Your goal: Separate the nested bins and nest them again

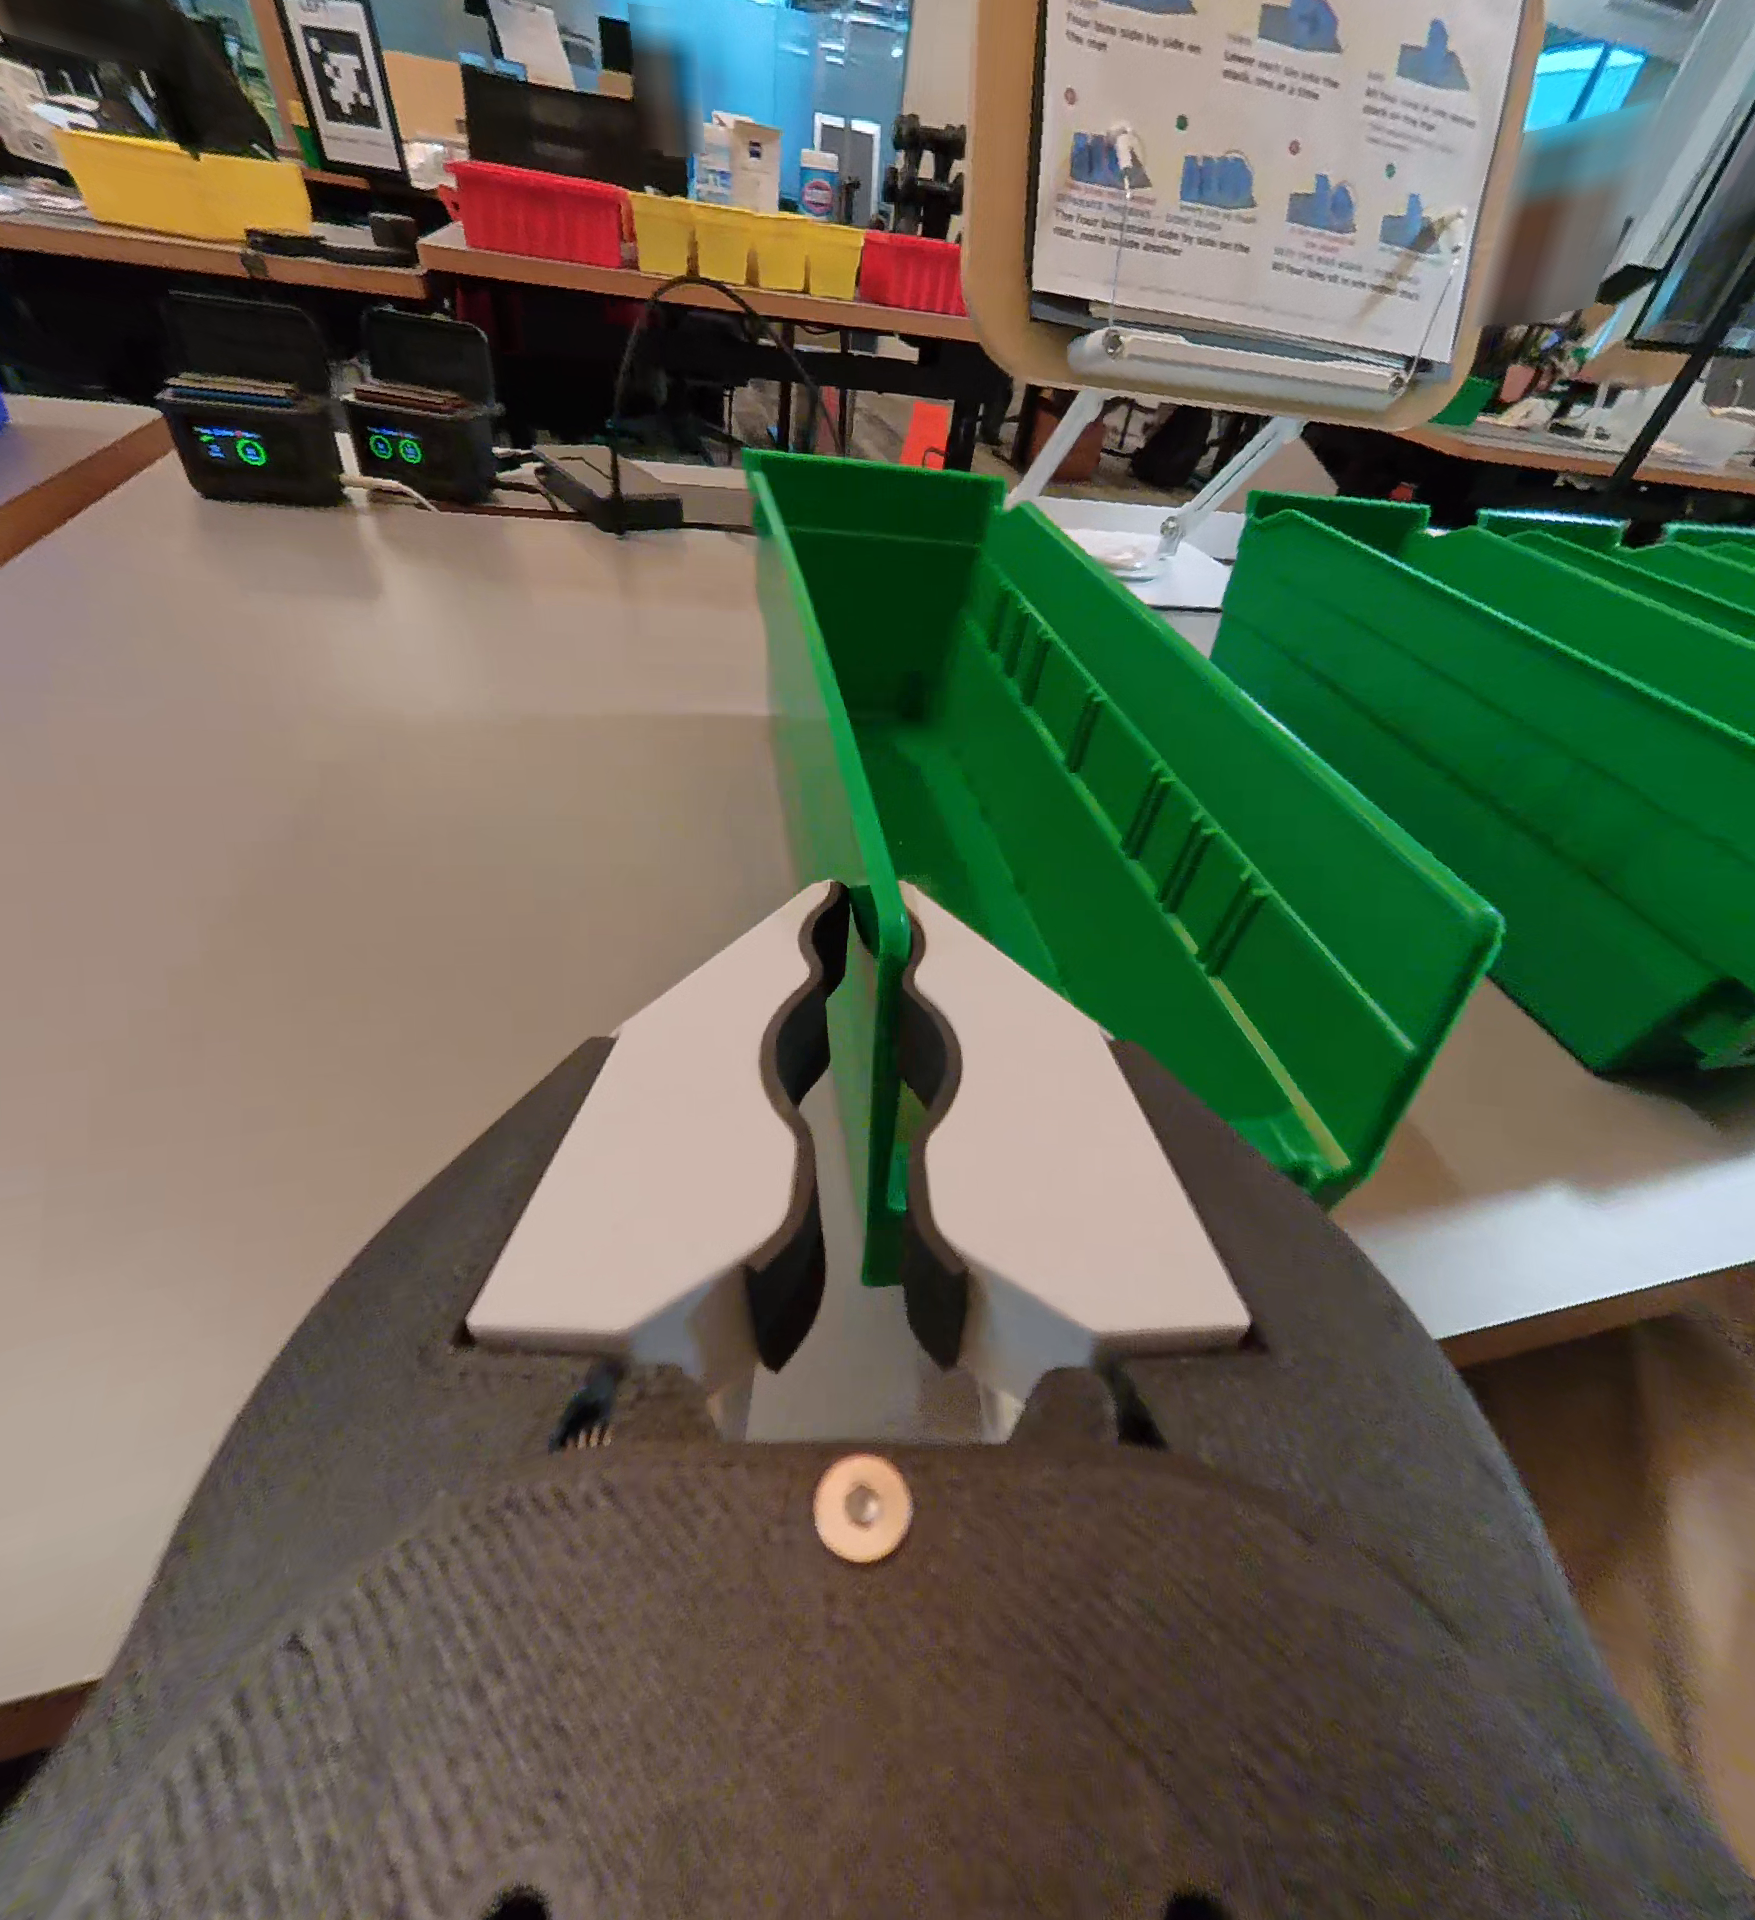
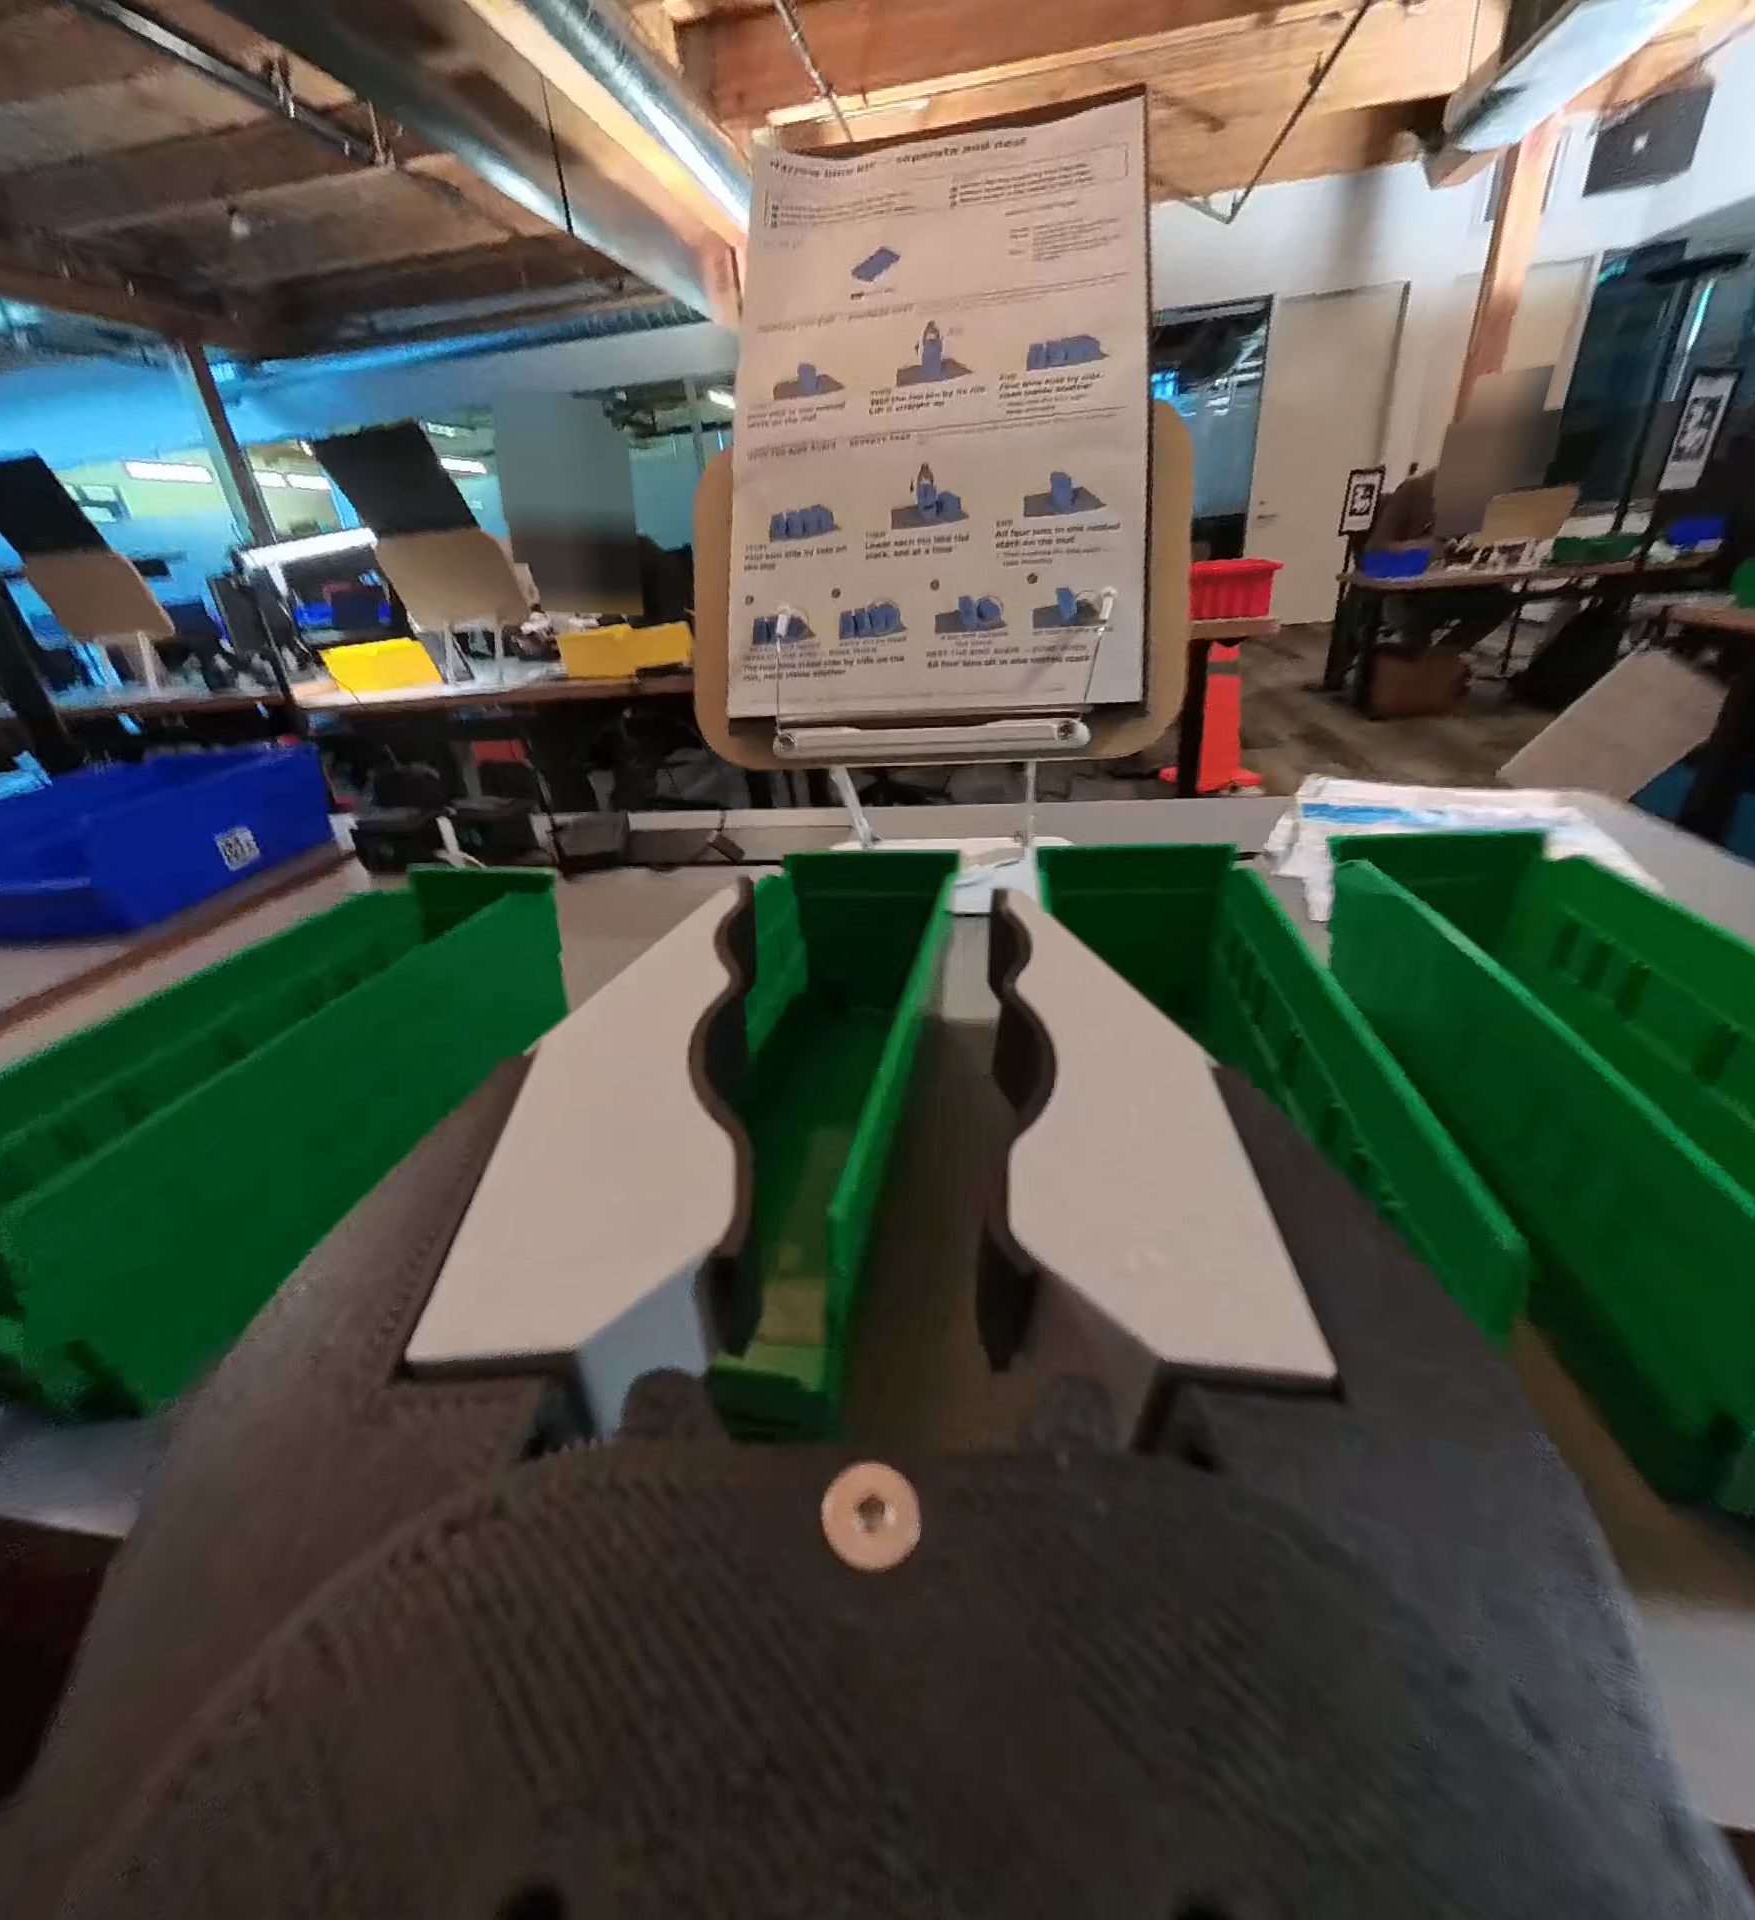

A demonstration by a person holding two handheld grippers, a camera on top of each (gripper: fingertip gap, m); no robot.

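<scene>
Four long, narrow green plastic bins stand apart on the pale grey tabletop point(image 2: 634, 935), none inside another, their long axes running away from the cameras toward the paper instruction sheet on a clip stand point(image 2: 940, 416) at the far edge.

In the right wrist view, from left to right: the leftmost green bin point(image 2: 260, 1101) sits angled, its far end swung toward the middle, and it looks tilted. The second green bin point(image 2: 852, 1039) lies straight ahead, open top up, showing a smooth floor and a raised far end wall. The third green bin point(image 2: 1299, 1039) and the fourth green bin point(image 2: 1621, 1091) lie beside each other with a gap between, each with vertical ribs on the inner side wall.

The left gripper point(image 1: 878, 914) has its grey fingers pressed onto the near left wall of the leftmost green bin point(image 1: 1112, 831), pinching that thin wall; the bin leans over to the right, and the other bins point(image 1: 1538, 748) lie just beyond it.

The right gripper point(image 2: 868, 935) is spread wide, its fingers above the second bin and touching nothing that can be seen.
</scene>
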